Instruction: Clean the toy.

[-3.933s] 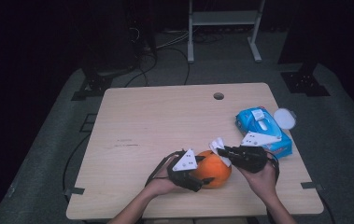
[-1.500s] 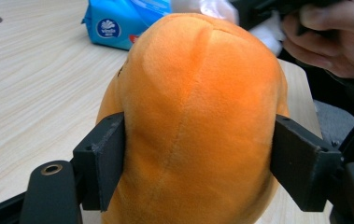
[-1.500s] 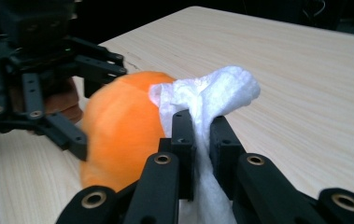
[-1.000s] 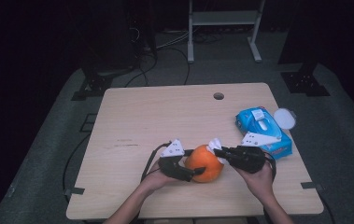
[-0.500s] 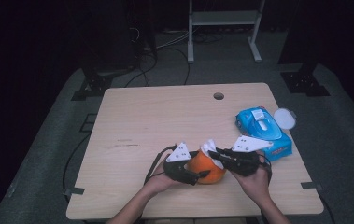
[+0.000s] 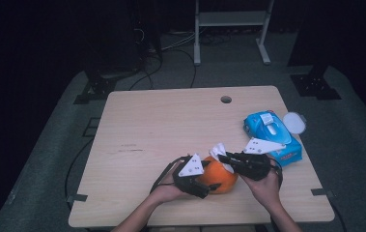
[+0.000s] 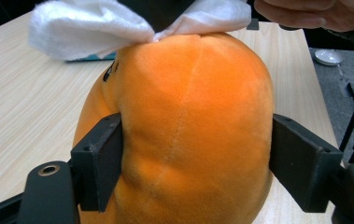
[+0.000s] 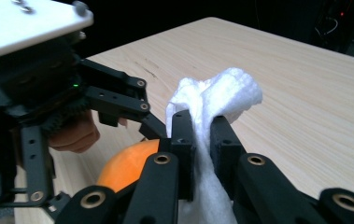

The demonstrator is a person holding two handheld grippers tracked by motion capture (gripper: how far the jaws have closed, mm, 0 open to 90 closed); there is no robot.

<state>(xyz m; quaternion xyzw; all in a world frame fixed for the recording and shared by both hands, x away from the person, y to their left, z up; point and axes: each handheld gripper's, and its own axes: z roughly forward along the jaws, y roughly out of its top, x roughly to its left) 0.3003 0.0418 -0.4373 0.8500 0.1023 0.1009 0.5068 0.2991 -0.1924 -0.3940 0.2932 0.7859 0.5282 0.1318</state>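
Note:
An orange plush toy (image 6: 218, 178) rests near the table's front edge. My left gripper (image 6: 208, 186) is shut on it. In the left gripper view both black pads press into the toy's (image 7: 184, 130) sides around my left gripper (image 7: 188, 168). My right gripper (image 6: 223, 157) comes in from the right, shut on a white wipe (image 6: 218, 150). The wipe (image 7: 86, 28) lies against the toy's top. In the right gripper view the wipe (image 8: 221, 93) is pinched in my right gripper (image 8: 201, 126), with the toy (image 8: 128, 163) just below.
A blue pack of wipes (image 6: 271, 135) lies at the table's right edge, its round white lid (image 6: 294, 123) beside it. A cable hole (image 6: 226, 99) sits near the far edge. The wooden table (image 6: 161, 125) is bare to the left and behind. Dark stands and cables lie beyond.
My left gripper has turned a little with the toy, its white plate now lower and further right. The wipe stays at the toy's top, shifted slightly left.

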